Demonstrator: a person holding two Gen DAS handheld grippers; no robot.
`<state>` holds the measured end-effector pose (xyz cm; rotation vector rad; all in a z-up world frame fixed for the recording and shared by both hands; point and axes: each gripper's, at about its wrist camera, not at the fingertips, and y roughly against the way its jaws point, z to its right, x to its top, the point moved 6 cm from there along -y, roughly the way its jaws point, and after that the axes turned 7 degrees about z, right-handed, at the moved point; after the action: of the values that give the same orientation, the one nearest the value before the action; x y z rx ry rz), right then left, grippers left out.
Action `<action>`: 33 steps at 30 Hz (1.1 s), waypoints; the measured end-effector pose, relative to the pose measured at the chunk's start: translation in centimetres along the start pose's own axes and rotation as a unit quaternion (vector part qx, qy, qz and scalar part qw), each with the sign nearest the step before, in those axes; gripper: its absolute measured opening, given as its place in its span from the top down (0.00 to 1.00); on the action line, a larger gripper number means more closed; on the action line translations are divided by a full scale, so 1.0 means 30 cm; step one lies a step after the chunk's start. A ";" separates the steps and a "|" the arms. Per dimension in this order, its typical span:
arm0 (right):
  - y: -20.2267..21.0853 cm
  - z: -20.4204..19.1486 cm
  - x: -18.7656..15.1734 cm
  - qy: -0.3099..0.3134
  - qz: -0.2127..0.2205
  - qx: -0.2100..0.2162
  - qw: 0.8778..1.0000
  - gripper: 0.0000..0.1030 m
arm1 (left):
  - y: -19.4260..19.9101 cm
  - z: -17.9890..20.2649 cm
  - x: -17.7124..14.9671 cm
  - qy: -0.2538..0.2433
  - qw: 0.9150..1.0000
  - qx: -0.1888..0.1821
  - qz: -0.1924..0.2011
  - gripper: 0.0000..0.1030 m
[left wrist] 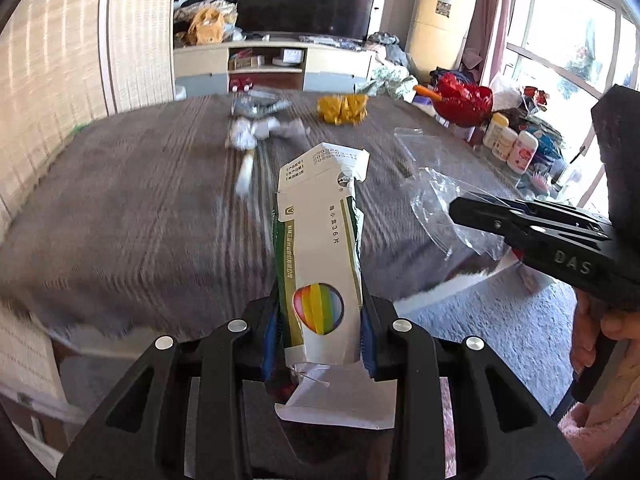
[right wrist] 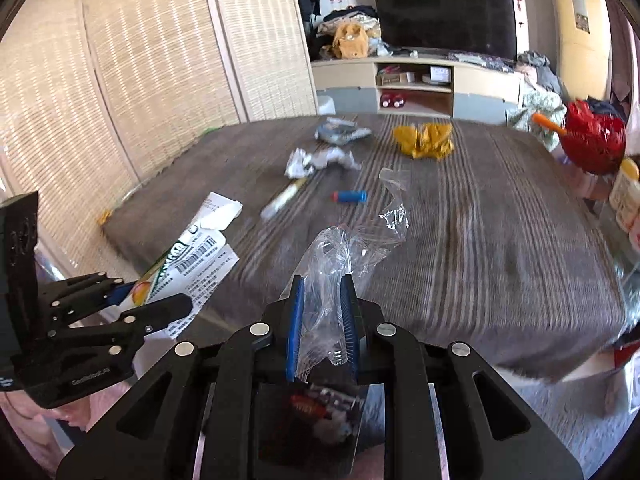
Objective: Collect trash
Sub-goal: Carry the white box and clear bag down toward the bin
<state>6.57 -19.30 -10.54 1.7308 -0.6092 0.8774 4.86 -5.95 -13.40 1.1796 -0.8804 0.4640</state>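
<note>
Cardboard box (left wrist: pixel 320 264) clamped between left fingers (left wrist: pixel 272 332); plastic wrap (right wrist: pixel 340 256) between right fingers (right wrist: pixel 294 320).

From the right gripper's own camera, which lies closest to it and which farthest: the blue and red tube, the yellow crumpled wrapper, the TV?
Measured from the right gripper:
1. Blue and red tube, mid-table, just ahead.
2. Yellow crumpled wrapper, far edge of the table, slightly right.
3. TV, on the stand beyond the table.

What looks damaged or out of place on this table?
Litter lies scattered on the striped table: crumpled white paper, a crushed yellow wrapper, a blue tube. The flattened, torn carton is held in the left gripper.
</note>
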 end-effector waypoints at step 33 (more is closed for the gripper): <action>-0.235 0.023 -0.561 -0.119 -0.181 0.025 0.976 0.78 | -0.310 -0.003 -0.572 0.078 0.981 -0.006 -0.180 0.70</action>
<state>1.94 -18.00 -28.16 1.9308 -0.4074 0.4374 1.42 -6.96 -32.60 1.2414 -0.5180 0.2505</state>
